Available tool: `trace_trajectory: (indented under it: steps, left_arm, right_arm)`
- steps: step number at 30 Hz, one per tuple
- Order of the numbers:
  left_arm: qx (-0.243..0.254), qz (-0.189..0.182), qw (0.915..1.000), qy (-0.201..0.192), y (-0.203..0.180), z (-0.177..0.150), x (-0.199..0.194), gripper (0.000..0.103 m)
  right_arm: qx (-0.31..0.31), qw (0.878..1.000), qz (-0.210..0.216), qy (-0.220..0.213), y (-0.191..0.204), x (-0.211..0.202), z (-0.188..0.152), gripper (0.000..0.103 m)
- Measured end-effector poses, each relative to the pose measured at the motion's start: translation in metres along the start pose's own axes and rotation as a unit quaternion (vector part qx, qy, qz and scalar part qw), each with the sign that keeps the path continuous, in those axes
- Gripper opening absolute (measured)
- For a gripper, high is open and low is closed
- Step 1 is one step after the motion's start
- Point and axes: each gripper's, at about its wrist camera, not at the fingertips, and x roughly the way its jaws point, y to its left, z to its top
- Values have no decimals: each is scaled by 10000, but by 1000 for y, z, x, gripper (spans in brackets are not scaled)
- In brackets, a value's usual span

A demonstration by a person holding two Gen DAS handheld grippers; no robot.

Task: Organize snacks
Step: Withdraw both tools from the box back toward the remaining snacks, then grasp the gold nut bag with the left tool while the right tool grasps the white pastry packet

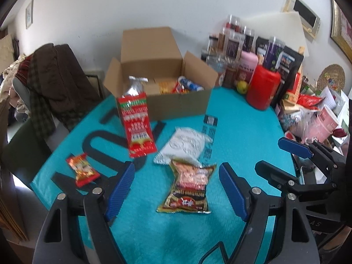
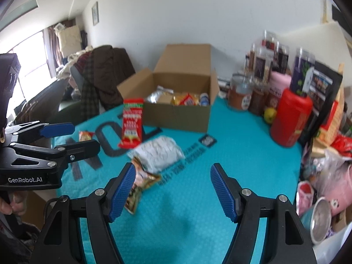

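Note:
An open cardboard box [image 1: 176,103] [image 2: 176,116] with several snacks inside stands at the back of a teal mat [image 1: 242,132] [image 2: 231,154]. On the mat lie a tall red packet [image 1: 137,125] [image 2: 131,124], a white packet [image 1: 184,145] [image 2: 158,151], a brown-and-pink packet [image 1: 188,187] [image 2: 140,182] and a small red packet [image 1: 82,169] [image 2: 85,135]. My left gripper [image 1: 176,192] [image 2: 72,136] is open above the brown-and-pink packet, apart from it. My right gripper [image 2: 171,192] [image 1: 277,154] is open over bare mat, right of that packet.
Jars, a red canister [image 1: 263,89] [image 2: 290,118], a pink tub and bags crowd the table's back right and right edge. A yellow-green fruit [image 1: 242,87] [image 2: 270,114] lies by the canister. Clothes hang over a chair [image 1: 55,83] at the left.

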Motion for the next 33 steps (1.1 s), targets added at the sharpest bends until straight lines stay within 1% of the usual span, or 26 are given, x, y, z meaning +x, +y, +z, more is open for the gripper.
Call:
trace_trajectory:
  steps: [5, 11, 17, 21, 25, 28, 29, 31, 33]
  left_arm:
    - [-6, -94, 9994, 319, -4, -13, 22, 79]
    - [-103, -179, 9971, 736, -7, -25, 53, 79]
    - [-107, -206, 9947, 999, -8, -32, 75, 79]
    - [16, -99, 9930, 1179, -10, -37, 94, 79]
    - [-76, -201, 9915, 1281, -7, -40, 104, 79]
    - [-245, -413, 9918, 1185, 0, -41, 104, 63]
    - [-244, -405, 9922, 1151, 0, -41, 103, 59]
    - [-239, -391, 9930, 1092, 4, -42, 99, 53]
    - [-306, -350, 9931, 1080, 11, -43, 96, 52]
  right_arm:
    - [104, 9995, 10, 297, -8, 17, -15, 71]
    - [177, 9984, -12, 538, -15, 31, -21, 71]
    - [203, 9976, -21, 663, -19, 44, -22, 71]
    - [207, 9971, -49, 730, -22, 51, -21, 71]
    - [310, 9967, -45, 743, -26, 56, -16, 71]
    - [331, 9965, -47, 769, -26, 61, -13, 71]
    - [325, 9964, -55, 787, -25, 63, -11, 71]
    - [315, 9960, -38, 835, -24, 68, -9, 71]
    - [297, 9957, -13, 877, -21, 73, -6, 71]
